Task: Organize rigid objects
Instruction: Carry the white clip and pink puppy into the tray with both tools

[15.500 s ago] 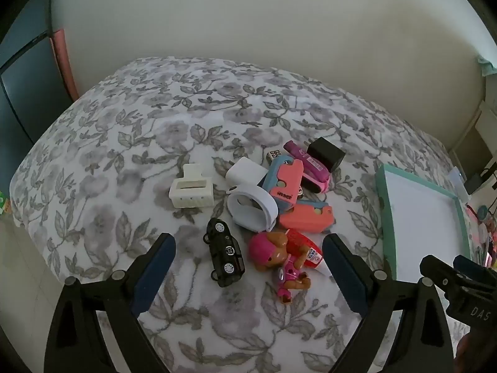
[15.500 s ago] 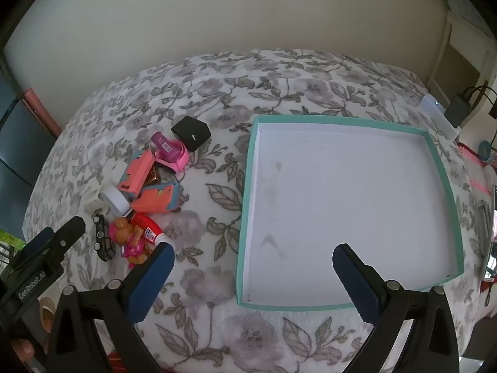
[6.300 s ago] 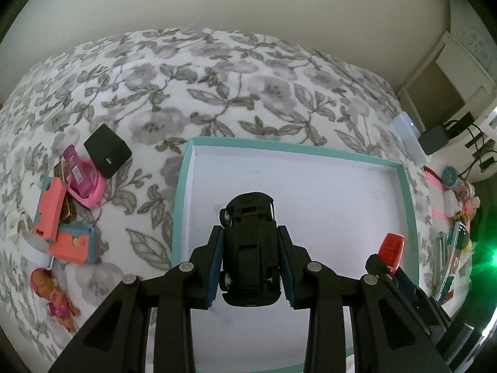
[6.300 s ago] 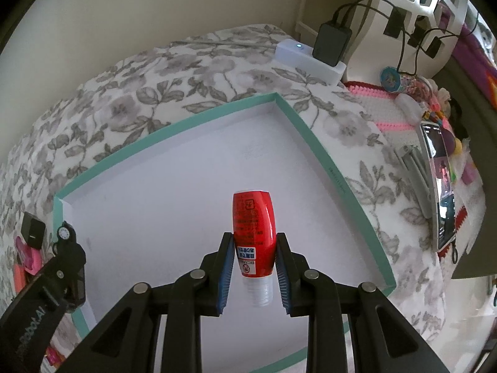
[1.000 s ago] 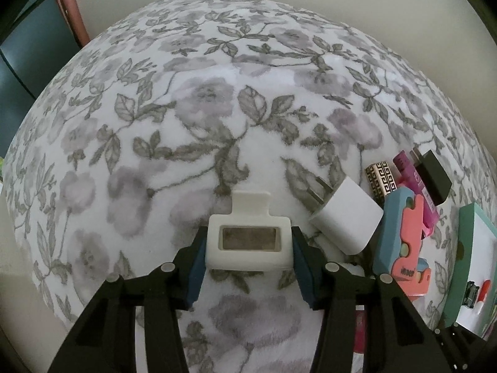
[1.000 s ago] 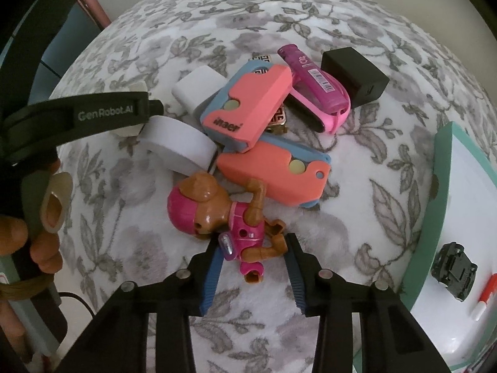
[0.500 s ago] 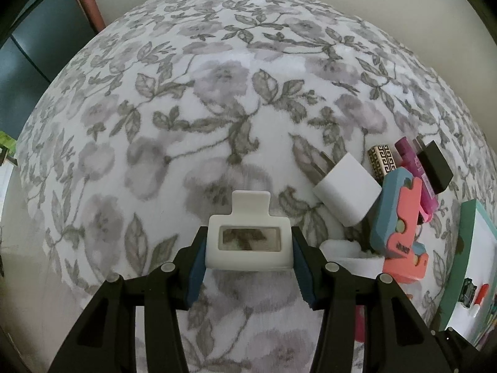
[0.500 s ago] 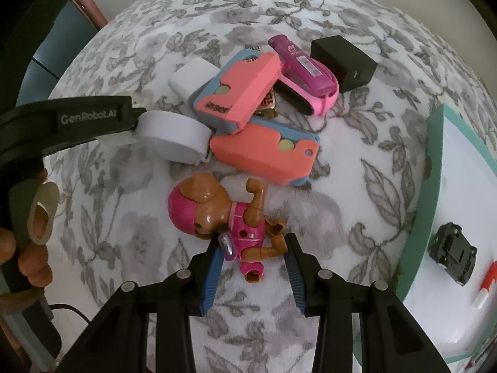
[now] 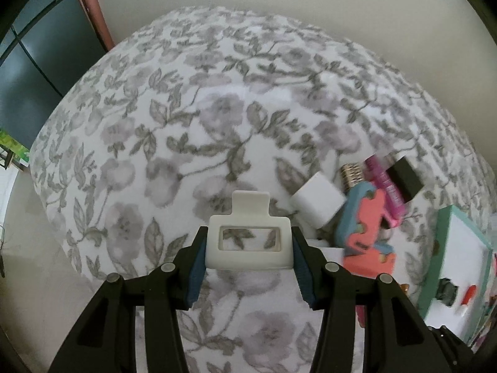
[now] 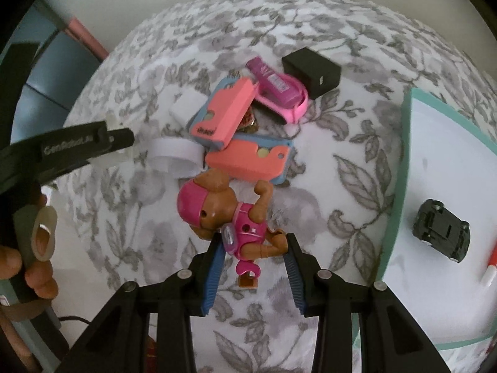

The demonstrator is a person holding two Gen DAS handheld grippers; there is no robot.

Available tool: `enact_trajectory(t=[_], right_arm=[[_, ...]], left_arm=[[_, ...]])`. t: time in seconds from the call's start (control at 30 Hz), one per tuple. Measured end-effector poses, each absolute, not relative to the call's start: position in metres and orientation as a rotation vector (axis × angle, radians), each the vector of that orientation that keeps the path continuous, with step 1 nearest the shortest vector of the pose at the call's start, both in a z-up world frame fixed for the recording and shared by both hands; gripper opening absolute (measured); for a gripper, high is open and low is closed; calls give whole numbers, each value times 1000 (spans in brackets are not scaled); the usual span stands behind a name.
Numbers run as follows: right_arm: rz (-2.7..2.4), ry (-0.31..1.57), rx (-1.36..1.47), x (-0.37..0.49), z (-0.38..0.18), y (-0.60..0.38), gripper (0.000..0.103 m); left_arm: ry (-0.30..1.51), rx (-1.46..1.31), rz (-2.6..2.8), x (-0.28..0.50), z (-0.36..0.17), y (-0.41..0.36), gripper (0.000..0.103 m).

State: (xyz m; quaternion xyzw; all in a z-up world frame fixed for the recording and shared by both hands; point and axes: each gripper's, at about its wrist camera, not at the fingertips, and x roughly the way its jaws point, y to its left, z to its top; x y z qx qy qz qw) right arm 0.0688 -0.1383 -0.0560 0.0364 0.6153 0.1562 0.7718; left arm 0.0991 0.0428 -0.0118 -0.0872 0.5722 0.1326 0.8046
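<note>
My left gripper point(image 9: 248, 248) is shut on a white hair claw clip point(image 9: 248, 242) and holds it above the flowered bedspread. My right gripper point(image 10: 253, 255) is shut on a pink and brown toy puppy figure point(image 10: 230, 217), lifted off the bedspread. The teal-rimmed white tray point(image 10: 400, 168) lies at the right; in it are a black toy car point(image 10: 441, 231) and a red-capped tube point(image 10: 490, 267). The tray also shows in the left wrist view point(image 9: 438, 248).
A pile lies left of the tray: two coral-and-blue cases point(image 10: 248, 158), a pink-magenta item point(image 10: 279, 90), a black box point(image 10: 312, 73), a white charger cube point(image 9: 316, 200), a white ring point(image 10: 174, 155). The left gripper's body point(image 10: 62, 152) crosses the right wrist view. The bed's edge is at the left.
Both grippers have risen: the clip and the puppy figure are now higher above the bedspread, and the view has pulled back from the pile.
</note>
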Motion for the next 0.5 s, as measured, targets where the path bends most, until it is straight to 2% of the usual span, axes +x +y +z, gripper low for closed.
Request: enact_trajectory(t=[0.5], right_arm=[[-18, 1137, 307, 70, -10, -245, 41]], left_arm=[[1171, -122, 90, 116, 27, -83, 52]])
